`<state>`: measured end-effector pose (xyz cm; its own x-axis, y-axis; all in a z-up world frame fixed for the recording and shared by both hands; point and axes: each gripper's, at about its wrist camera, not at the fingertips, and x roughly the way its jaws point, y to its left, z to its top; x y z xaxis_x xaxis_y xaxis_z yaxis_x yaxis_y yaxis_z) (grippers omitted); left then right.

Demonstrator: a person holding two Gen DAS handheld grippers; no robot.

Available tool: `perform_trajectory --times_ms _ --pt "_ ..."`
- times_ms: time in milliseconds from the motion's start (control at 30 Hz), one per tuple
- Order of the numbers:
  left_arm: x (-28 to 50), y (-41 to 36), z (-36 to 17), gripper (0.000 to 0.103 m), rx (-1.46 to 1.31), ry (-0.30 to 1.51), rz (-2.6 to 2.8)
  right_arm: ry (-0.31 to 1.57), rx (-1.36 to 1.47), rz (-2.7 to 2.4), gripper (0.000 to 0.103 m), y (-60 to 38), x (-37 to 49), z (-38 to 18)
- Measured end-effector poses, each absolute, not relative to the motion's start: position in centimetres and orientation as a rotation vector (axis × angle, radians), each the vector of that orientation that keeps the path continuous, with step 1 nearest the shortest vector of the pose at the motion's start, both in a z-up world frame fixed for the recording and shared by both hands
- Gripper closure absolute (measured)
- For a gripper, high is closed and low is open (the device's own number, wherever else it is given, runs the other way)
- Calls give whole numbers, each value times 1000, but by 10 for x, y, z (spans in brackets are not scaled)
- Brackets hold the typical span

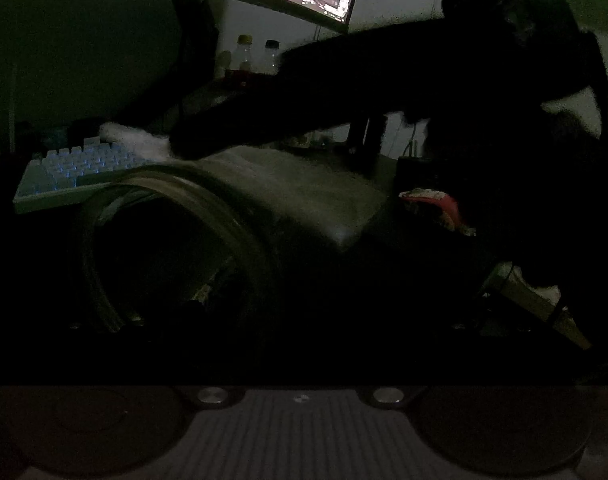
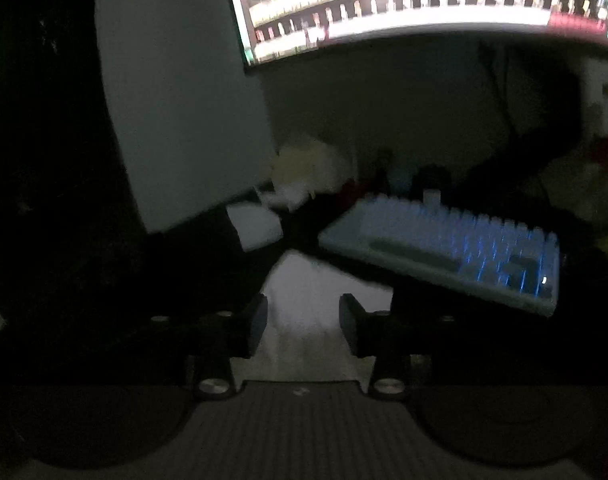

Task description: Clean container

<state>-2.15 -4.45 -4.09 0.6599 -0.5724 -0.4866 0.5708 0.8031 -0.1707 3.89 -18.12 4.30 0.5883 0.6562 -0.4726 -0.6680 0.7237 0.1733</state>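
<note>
We are peering into a very dark room. In the left wrist view the left gripper's fingers are lost in blackness, so we cannot tell whether they are spread or pinching. Just ahead of it the round-mouthed transparent container (image 1: 175, 248) is lying on its side, its opening facing us and its far body fading into shadow. The black right gripper (image 1: 191, 142) is reaching across above the container, its tip touching a white fluffy cloth (image 1: 137, 142); its far end is cut off. In the blurred right wrist view the right gripper (image 2: 303, 322) is showing its jaws parted, a pale cloth-like patch between them with no visible pinch. We are seeing a blue-backlit pale keyboard (image 2: 456, 248) on the dark desk (image 2: 191, 264), below a glowing curved monitor (image 2: 424, 4).
</note>
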Motion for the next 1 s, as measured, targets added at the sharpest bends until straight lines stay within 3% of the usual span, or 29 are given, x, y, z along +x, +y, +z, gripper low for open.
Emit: perform_trajectory --times_ms 67,167,367,600,833,1000 --pt "-21 -42 -41 1 -11 551 -645 518 -14 762 67 -185 36 40" --pt "-19 -40 -40 1 -23 545 -612 487 -10 740 91 -193 35 35" --pt "-14 -40 -41 1 -9 544 -570 497 38 612 93 -215 56 29" --pt "-11 -38 -41 1 -5 539 -556 427 -32 823 93 -176 22 35" --pt "-3 -31 -40 1 -38 550 -548 472 7 542 93 -206 64 26" --pt "2 -30 -38 1 -49 568 -552 453 15 752 93 -179 44 31"
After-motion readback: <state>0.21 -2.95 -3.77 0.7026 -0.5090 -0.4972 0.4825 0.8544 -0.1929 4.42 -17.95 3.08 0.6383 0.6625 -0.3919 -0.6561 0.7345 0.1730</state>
